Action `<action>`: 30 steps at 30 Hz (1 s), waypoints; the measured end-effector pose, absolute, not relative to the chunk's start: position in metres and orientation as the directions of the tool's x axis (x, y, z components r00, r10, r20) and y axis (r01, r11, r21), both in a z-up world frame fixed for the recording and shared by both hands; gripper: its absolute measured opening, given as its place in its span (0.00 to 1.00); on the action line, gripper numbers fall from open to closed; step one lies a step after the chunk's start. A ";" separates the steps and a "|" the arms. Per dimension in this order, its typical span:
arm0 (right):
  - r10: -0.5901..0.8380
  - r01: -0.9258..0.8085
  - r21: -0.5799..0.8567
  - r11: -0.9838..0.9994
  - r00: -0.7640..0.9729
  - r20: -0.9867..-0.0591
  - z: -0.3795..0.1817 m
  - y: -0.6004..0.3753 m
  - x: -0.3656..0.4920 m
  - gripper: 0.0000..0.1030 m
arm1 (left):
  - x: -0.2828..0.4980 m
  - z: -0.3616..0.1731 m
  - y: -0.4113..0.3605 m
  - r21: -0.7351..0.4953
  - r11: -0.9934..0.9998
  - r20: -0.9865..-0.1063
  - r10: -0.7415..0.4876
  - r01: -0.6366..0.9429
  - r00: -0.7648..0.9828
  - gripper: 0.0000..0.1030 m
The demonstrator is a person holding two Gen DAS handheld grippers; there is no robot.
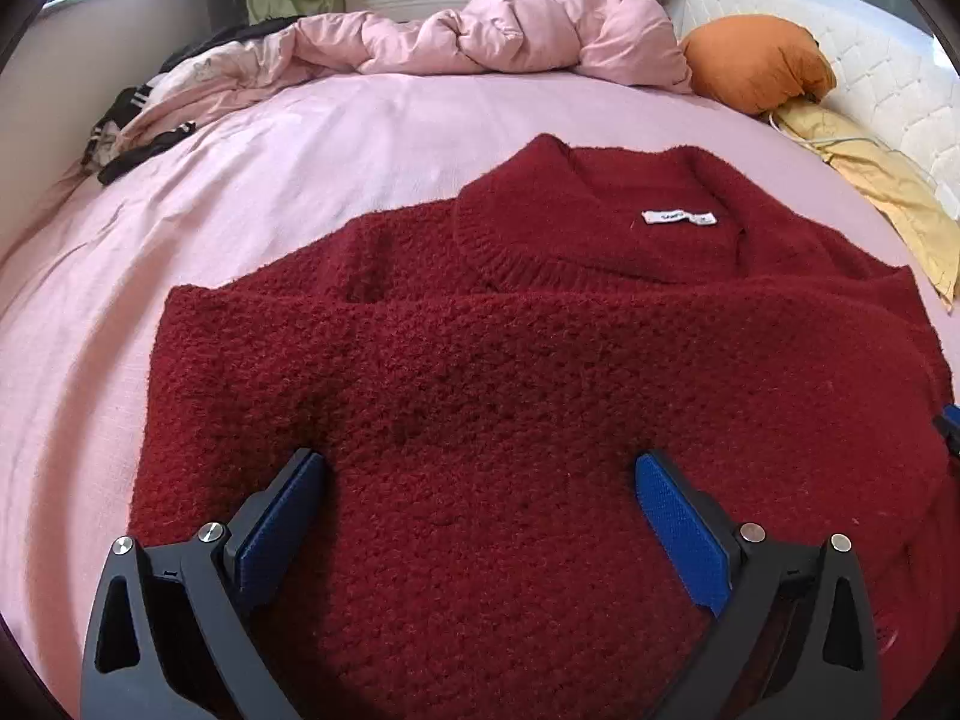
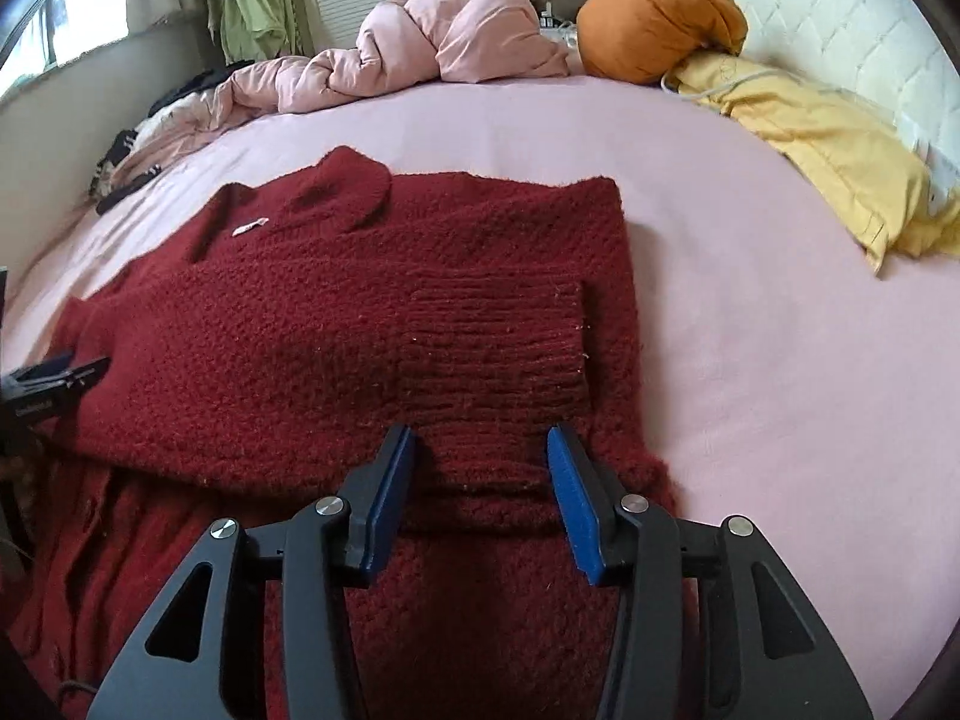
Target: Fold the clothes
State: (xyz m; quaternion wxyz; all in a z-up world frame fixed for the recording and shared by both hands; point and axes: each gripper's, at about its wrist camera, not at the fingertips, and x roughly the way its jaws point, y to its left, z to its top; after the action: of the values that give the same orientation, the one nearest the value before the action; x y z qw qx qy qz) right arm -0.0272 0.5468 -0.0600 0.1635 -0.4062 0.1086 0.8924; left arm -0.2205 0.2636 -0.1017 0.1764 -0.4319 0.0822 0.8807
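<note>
Fuzzy dark-red knit sweater (image 1: 510, 360) on pink bedsheet (image 1: 300, 138). Left gripper (image 1: 480, 474) wide, right gripper (image 2: 480, 450) half-open, neither holding. Thick folded sleeve may slide apart if snagged.

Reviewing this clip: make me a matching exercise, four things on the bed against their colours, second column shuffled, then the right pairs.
Things:
1. sweater
2. round pillow
3. crumpled duvet
4. flat pillow

Colours:
A. yellow
B. dark red
C. orange
D. pale pink

Pairs: 1-B, 2-C, 3-D, 4-A
</note>
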 end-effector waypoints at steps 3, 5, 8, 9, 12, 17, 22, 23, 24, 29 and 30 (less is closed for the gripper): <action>0.182 -0.365 0.079 -0.928 -0.628 -0.757 -0.054 0.548 -0.024 0.50 | -0.213 -0.080 0.251 -0.024 -0.927 -0.781 0.250 -0.373 -0.572 0.89; 0.169 -0.359 0.093 -0.929 -0.634 -0.755 -0.041 0.546 -0.016 0.50 | -0.192 -0.044 0.233 -0.026 -0.939 -0.737 0.249 -0.342 -0.629 0.89; 0.234 -0.388 0.041 -0.921 -0.633 -0.738 -0.014 0.535 0.014 0.56 | -0.152 -0.005 0.207 0.004 -0.936 -0.695 0.251 -0.352 -0.674 0.91; 0.225 -0.380 0.045 -0.924 -0.635 -0.739 -0.009 0.533 0.024 0.67 | -0.139 0.003 0.199 0.024 -0.931 -0.689 0.248 -0.364 -0.680 0.92; 0.122 -0.353 0.151 -0.924 -0.642 -0.757 0.007 0.532 0.071 0.73 | -0.092 0.018 0.170 0.070 -0.903 -0.691 0.263 -0.424 -0.674 0.95; -0.223 -0.364 0.590 -0.720 -0.685 -0.694 0.003 0.549 0.160 0.74 | -0.040 0.006 0.107 -0.236 -0.860 -0.767 0.451 -0.452 -0.456 0.95; -0.348 -0.423 0.809 -0.408 -0.747 -0.566 -0.024 0.552 0.249 0.75 | -0.015 -0.046 0.028 -0.521 -0.849 -0.789 0.520 -0.094 -0.327 0.95; -0.334 -0.452 0.806 -0.383 -0.745 -0.577 -0.030 0.549 0.265 0.75 | -0.011 -0.058 0.015 -0.548 -0.836 -0.789 0.532 -0.038 -0.308 0.95; -0.325 -0.476 0.801 -0.363 -0.741 -0.588 -0.035 0.547 0.276 0.75 | -0.007 -0.063 0.007 -0.563 -0.826 -0.785 0.539 -0.012 -0.305 0.95; -0.383 -0.545 0.815 -0.197 -0.723 -0.576 -0.073 0.536 0.312 0.75 | 0.013 -0.084 -0.016 -0.760 -0.645 -0.636 0.713 0.077 -0.295 0.95; -0.397 -0.547 0.822 -0.157 -0.728 -0.560 -0.081 0.534 0.314 0.75 | 0.015 -0.087 -0.017 -0.789 -0.607 -0.604 0.742 0.090 -0.292 0.95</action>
State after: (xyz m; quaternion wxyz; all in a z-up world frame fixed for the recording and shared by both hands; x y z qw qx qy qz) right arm 0.3138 0.5340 -0.0805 0.0562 -0.3647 0.6466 0.6676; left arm 0.0149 -0.0168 -0.0873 0.2297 -0.5487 -0.3791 0.7089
